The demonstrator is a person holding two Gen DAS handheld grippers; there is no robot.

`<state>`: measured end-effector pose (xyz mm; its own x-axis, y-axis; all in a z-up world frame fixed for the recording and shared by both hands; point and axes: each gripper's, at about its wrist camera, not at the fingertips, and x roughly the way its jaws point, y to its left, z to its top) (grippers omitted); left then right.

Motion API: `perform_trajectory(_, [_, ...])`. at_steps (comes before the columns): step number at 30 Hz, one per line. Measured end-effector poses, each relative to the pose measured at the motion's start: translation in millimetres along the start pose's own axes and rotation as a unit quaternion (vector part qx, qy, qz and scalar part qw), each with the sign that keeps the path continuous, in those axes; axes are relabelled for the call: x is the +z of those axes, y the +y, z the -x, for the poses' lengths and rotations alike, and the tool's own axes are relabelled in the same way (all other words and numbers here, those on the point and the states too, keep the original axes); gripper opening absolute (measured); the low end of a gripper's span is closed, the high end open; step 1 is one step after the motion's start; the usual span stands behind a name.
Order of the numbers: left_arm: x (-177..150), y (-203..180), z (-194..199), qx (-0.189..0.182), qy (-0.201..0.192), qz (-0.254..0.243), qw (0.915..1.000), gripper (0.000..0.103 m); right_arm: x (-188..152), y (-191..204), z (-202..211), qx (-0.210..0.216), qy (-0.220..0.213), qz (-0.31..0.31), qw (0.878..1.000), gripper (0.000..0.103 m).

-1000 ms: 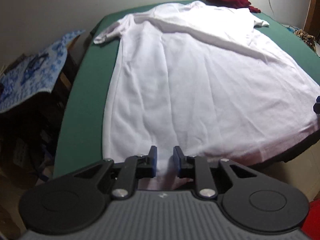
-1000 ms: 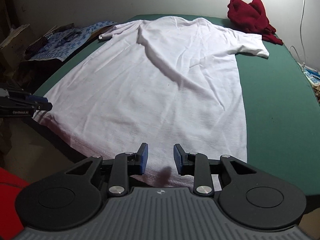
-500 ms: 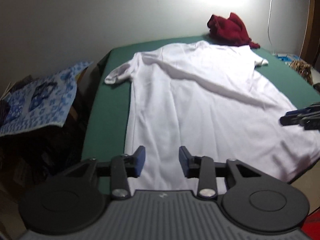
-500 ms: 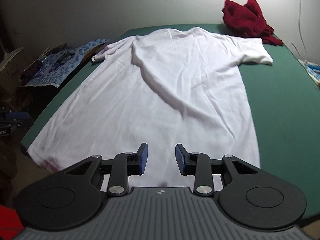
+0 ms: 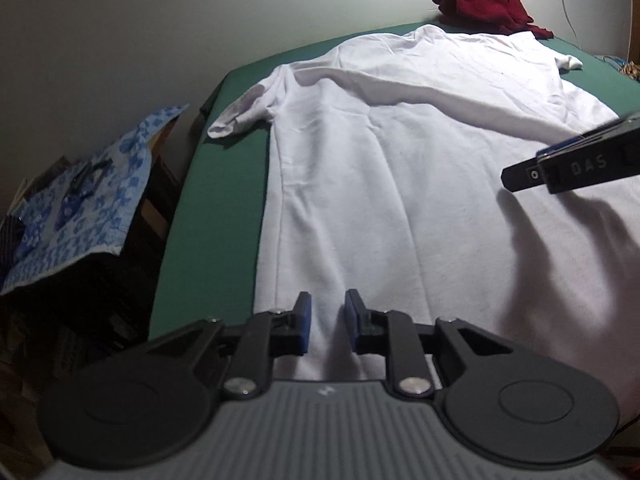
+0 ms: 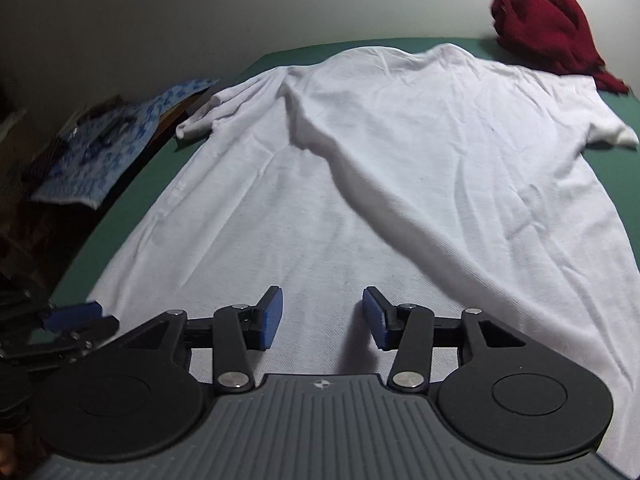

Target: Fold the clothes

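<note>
A white T-shirt (image 5: 400, 168) lies spread flat on the green table (image 5: 216, 224), collar at the far end; a raised crease runs across it. It also shows in the right wrist view (image 6: 400, 184). My left gripper (image 5: 327, 320) is open and empty, low over the shirt's near left hem. My right gripper (image 6: 322, 316) is open wide and empty over the shirt's near middle. The right gripper's fingers (image 5: 568, 164) show at the right of the left wrist view. The left gripper's fingers (image 6: 76, 314) show at the left edge of the right wrist view.
A dark red garment (image 5: 484, 0) is bunched at the table's far right corner; it also shows in the right wrist view (image 6: 548, 28). A blue patterned cloth (image 5: 80, 200) lies on boxes left of the table. A wall stands behind the table.
Both grippers have moved forward over the shirt. The right gripper's jaws have opened wider. The left gripper's jaws opened, then narrowed a little.
</note>
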<state>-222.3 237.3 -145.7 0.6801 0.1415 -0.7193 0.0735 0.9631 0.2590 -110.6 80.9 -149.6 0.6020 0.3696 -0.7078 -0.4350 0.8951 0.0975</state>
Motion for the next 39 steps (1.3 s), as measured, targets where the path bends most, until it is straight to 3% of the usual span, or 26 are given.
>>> perform_trajectory(1, [-1.2,0.3,1.1,0.001,-0.002,-0.011,0.9999,0.021,-1.2,9.0,-0.9,-0.021,-0.006,0.034,0.999,0.013])
perform_trajectory(2, [-2.9,0.8,2.4,0.002,-0.005,-0.021,0.9998,0.021,-1.8,13.4,-0.6,-0.027,-0.008,0.045,0.999,0.004])
perform_trajectory(5, [-16.1,8.8,10.2,0.006,-0.012,-0.029,0.9995,0.021,-4.4,18.8,8.5,0.009,-0.002,0.041,0.999,0.000])
perform_trajectory(8, [-28.4,22.2,23.3,-0.009,-0.004,-0.021,0.9997,0.021,-13.9,39.3,16.7,0.055,0.022,0.080,0.995,0.001])
perform_trajectory(10, [-34.9,29.5,30.5,-0.023,0.003,-0.018,0.9996,0.021,-20.1,54.6,23.0,0.032,0.016,0.128,0.991,0.003])
perform_trajectory(12, [-39.2,36.4,34.4,-0.039,0.008,-0.013,0.9991,0.022,-16.9,57.9,27.5,0.029,-0.003,0.128,0.991,0.007])
perform_trajectory(13, [-39.3,38.5,34.4,-0.046,0.009,-0.013,0.9988,0.022,-11.9,56.9,28.9,0.040,-0.013,0.115,0.993,0.013])
perform_trajectory(15, [-39.2,40.6,34.3,-0.052,0.011,-0.016,0.9984,0.024,-0.1,57.1,22.6,0.039,-0.023,0.086,0.995,0.044])
perform_trajectory(16, [-39.3,41.2,34.6,-0.055,0.012,-0.016,0.9983,0.024,5.7,59.0,15.2,0.039,-0.026,0.079,0.996,0.051])
perform_trajectory(18, [-39.6,44.8,35.2,-0.061,0.014,-0.011,0.9980,0.025,12.1,62.6,-0.6,0.037,-0.011,0.072,0.997,0.040])
perform_trajectory(20, [-40.0,51.7,35.8,-0.062,0.017,0.005,0.9979,0.026,11.1,62.2,-12.9,0.030,0.003,0.041,0.999,0.018])
perform_trajectory(23, [-38.4,62.3,38.6,-0.056,0.013,0.031,0.9979,0.026,7.2,67.3,-11.3,0.029,0.006,0.044,0.999,0.001])
perform_trajectory(27, [-28.1,74.6,45.2,-0.050,-0.006,0.055,0.9972,0.027,-4.9,89.3,-0.4,0.123,0.045,0.042,0.991,0.001])
perform_trajectory(29, [-19.7,79.5,48.2,-0.050,-0.019,0.060,0.9968,0.033,-12.2,104.5,7.1,0.155,0.049,0.067,0.985,0.001])
perform_trajectory(30, [-15.0,80.9,48.8,-0.056,-0.026,0.063,0.9961,0.037,-13.8,106.5,12.7,0.155,0.033,0.071,0.985,0.004])
perform_trajectory(32, [-7.5,78.5,49.3,-0.072,-0.035,0.068,0.9945,0.038,-13.2,102.1,18.0,0.135,0.017,0.065,0.989,0.020])
perform_trajectory(35, [0.5,61.2,44.2,-0.092,-0.043,0.048,0.9937,0.038,-10.8,88.3,18.8,0.112,0.023,0.048,0.992,0.021])
perform_trajectory(39, [-1.9,40.2,19.4,-0.109,-0.009,0.024,0.9937,0.035,-27.2,78.2,30.3,0.127,0.046,0.018,0.991,0.022])
